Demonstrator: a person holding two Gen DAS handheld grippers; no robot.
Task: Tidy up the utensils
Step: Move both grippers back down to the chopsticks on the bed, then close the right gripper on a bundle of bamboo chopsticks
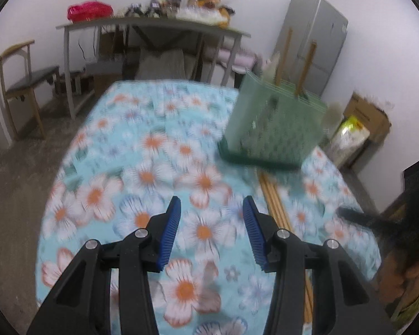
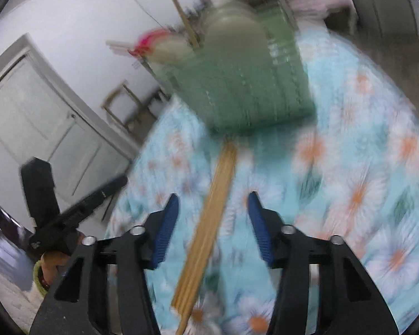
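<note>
A floral tablecloth [image 1: 153,145] covers the table, broad bare cloth left of the green utensil basket [image 1: 273,128]. Bamboo chopsticks [image 2: 209,223] lie bundled before it. Left gripper [image 1: 211,231] and right gripper [image 2: 213,226] gape, empty.

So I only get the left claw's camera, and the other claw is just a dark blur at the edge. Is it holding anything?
Observer: No. The right claw is open; the bundle of chopsticks runs between its fingers in its camera, ungripped.
Visitor: Where do they point?
Observer: Straight at the green basket; their far end almost meets its base.
Visitor: Anything else I miss?
Observer: A white door, off to that camera's left.
</note>
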